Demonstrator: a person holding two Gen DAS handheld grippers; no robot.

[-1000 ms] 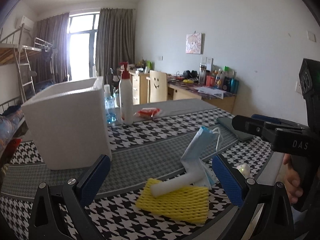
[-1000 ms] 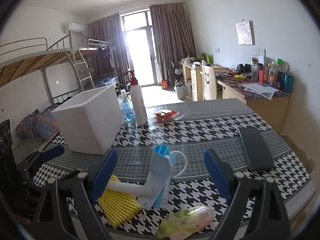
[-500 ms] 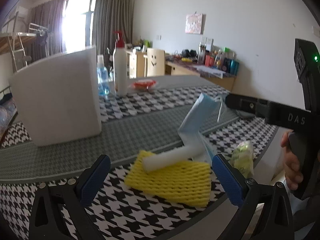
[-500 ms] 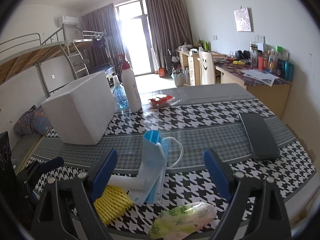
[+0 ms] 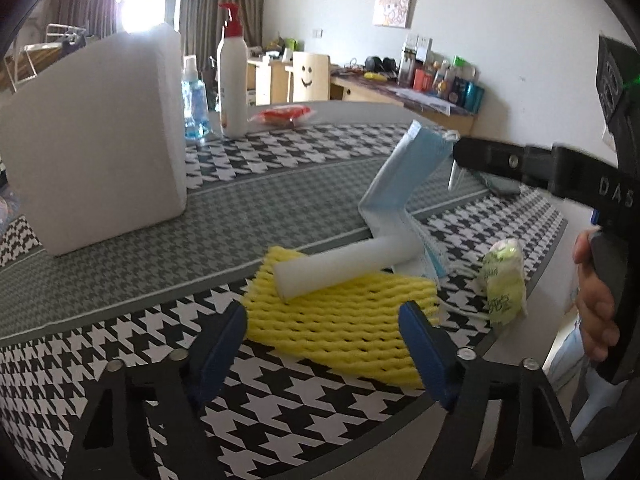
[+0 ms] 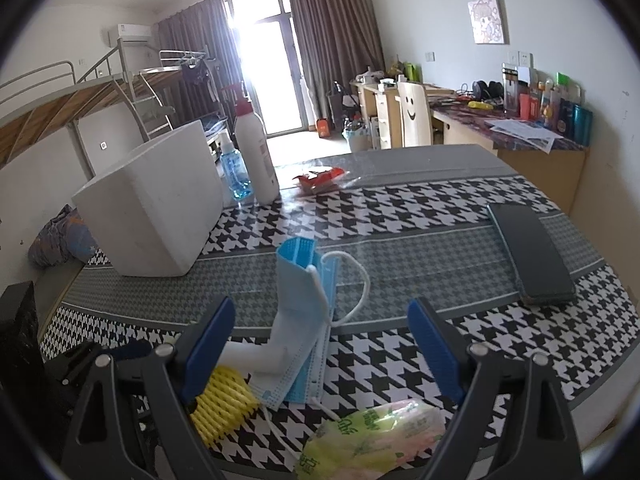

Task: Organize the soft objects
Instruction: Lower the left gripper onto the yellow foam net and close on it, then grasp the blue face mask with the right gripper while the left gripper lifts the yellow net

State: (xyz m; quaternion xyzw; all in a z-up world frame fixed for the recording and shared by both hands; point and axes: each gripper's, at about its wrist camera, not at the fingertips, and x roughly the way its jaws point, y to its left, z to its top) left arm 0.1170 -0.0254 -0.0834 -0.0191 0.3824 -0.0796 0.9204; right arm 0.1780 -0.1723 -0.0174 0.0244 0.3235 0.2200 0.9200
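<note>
Lower centre of both views, we have left gripper [image 5: 322, 330] and right gripper [image 6: 318, 346] spread wide, holding nothing. Yellow foam net [image 5: 340, 312], white foam tube [image 5: 344, 266] and blue masks [image 6: 302, 312] sit mid-frame on desk [image 5: 120, 264].

Left wrist view: low over the near edge of the houndstooth-patterned table [image 5: 120, 364], facing along the left hand-held gripper [image 5: 320, 344] toward the far wall; close to the yellow foam mesh sleeve [image 5: 340, 316], which lies between its blue pads; right hand-held gripper's arm [image 5: 520, 164] crosses at the right edge. Right wrist view: higher, further right, facing the bright window; right hand-held gripper [image 6: 320, 352] frames the folded blue face mask [image 6: 300, 296]. Shared: sleeve [image 6: 220, 400], mask [image 5: 404, 172], white foam box [image 5: 92, 140] [image 6: 156, 208], green printed plastic packet [image 5: 504, 280] [image 6: 372, 440].
</note>
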